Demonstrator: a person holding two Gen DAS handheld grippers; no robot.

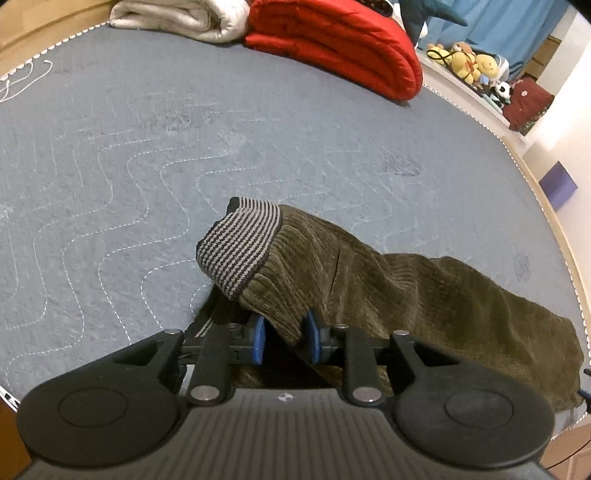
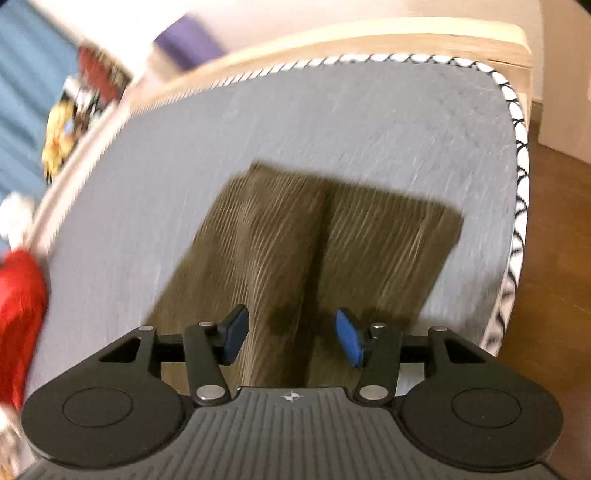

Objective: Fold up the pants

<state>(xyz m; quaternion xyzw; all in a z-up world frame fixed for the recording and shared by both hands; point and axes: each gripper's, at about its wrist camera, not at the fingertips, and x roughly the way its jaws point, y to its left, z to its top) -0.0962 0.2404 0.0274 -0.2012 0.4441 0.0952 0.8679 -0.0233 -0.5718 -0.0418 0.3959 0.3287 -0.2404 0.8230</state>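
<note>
The left gripper [image 1: 284, 339] stands partly open over the pants [image 1: 388, 288], its blue pads [image 1: 259, 338] set a little apart with a fold of the olive ribbed cloth lying loose between them; the pads do not look pressed onto it, though the right pad sits right against the cloth's edge. Just ahead of that gripper the striped grey-and-black waistband [image 1: 240, 245] is bunched up and raised off the bed [image 1: 147, 147], and the rest of the garment trails off to the right toward the bed's edge. The right gripper [image 2: 291, 336] is open wider, its pads [image 2: 349, 338] clearly parted with nothing clamped between them; it hangs above the two legs of the pants [image 2: 314, 236], which lie flat side by side on the grey quilted bed [image 2: 332, 110], their hems toward the far corner. The right wrist view is smeared with motion blur, so whether the pads brush the cloth there cannot be told. At the far end of the bed lie a folded red quilt [image 1: 340, 44] and a white blanket [image 1: 177, 18].
</note>
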